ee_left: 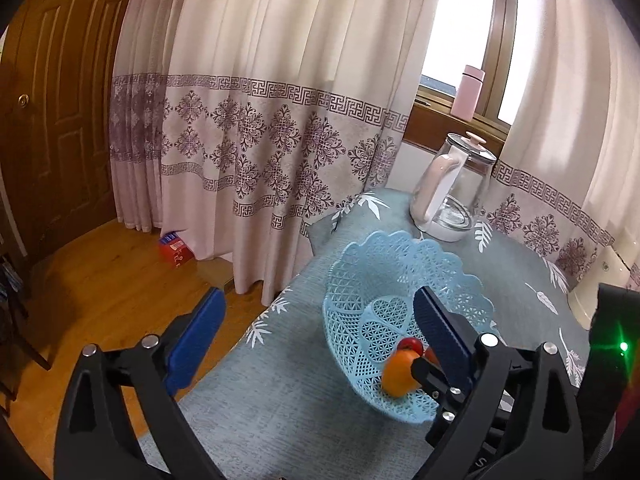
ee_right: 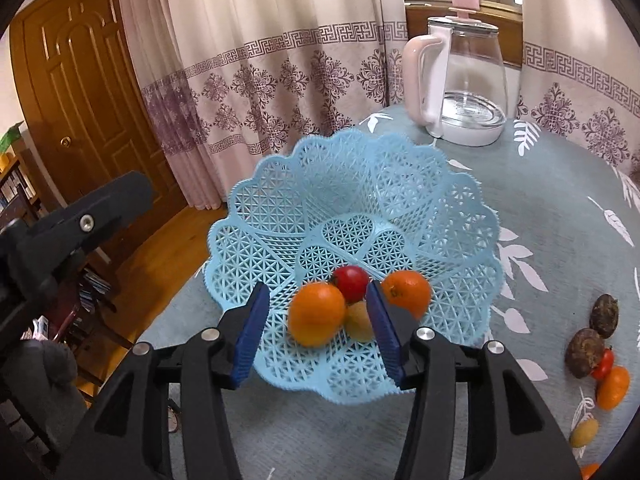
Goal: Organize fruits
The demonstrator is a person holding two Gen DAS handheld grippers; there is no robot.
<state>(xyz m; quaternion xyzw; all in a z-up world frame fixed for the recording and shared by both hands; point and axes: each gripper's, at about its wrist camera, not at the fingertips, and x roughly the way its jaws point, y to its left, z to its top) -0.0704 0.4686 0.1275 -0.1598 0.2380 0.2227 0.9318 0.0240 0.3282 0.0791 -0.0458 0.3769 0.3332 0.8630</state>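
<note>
A light-blue lattice basket (ee_right: 360, 200) stands on the grey-blue leaf-print tablecloth (ee_right: 560, 240). In it lie two oranges (ee_right: 316, 314) (ee_right: 408, 292), a red tomato (ee_right: 352, 282) and a small yellow-green fruit (ee_right: 358, 322). My right gripper (ee_right: 317, 286) is open just above the basket's near side. The nearer orange sits between its blue pads (ee_right: 250, 332) without touching them. On the cloth to the right lie loose brown fruits (ee_right: 584, 350), a tomato (ee_right: 602, 364), an orange (ee_right: 612, 388) and a yellow fruit (ee_right: 584, 432). My left gripper (ee_left: 318, 294) is open and empty, left of the basket (ee_left: 400, 280).
A glass kettle with a pink handle (ee_right: 460, 80) stands behind the basket. A pink bottle (ee_left: 466, 94) is on the window sill. The table edge (ee_left: 256, 320) drops to a wooden floor with a red box (ee_left: 176, 250). Curtains hang behind; a cream object (ee_left: 600, 284) sits at right.
</note>
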